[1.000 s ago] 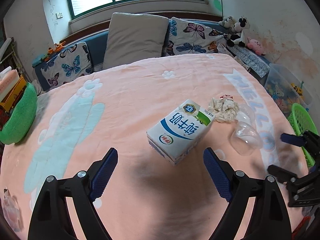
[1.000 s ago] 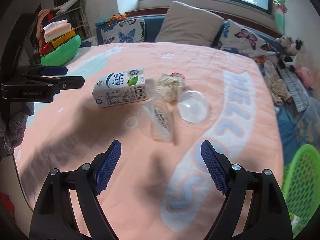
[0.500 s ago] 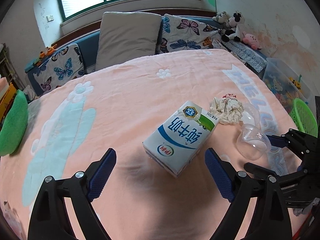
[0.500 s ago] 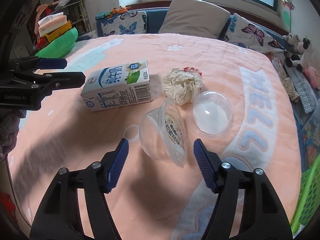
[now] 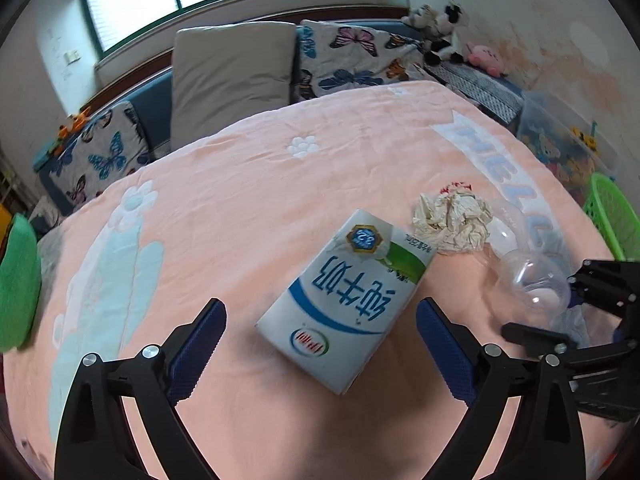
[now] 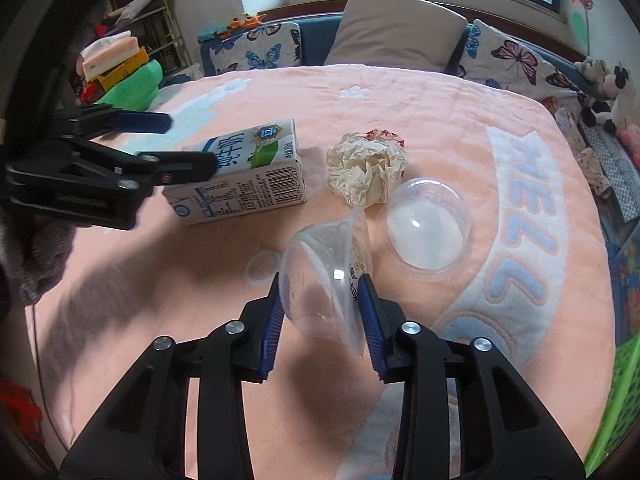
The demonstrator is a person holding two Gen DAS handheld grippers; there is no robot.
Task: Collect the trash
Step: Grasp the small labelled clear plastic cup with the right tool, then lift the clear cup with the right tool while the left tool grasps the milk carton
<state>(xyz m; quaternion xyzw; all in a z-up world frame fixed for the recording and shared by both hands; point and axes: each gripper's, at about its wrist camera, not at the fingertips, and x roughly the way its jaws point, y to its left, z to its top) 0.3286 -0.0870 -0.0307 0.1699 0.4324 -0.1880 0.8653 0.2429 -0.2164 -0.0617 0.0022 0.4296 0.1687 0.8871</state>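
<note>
Right gripper [image 6: 322,312]: jaws closing, blue pads pressed on both sides of the clear plastic cup [image 6: 326,276], which lies on its side with its rim toward the far right.
Left gripper [image 5: 320,344]: jaws spread wide and opening; the milk carton [image 5: 348,300] lies between the pads' lines, touching neither.
Milk carton: flat on the pink blanket [image 5: 240,208], blue lettering up, left of the other trash.
Crumpled paper [image 6: 366,168]: just beside the carton's right end, far side of the cup.
Clear dome lid [image 6: 428,230]: on the blanket right of the cup, touching the paper's near edge.
Green basket [image 5: 610,216]: off the blanket's right edge.
Pillows [image 5: 232,76]: along the far side under the window.
</note>
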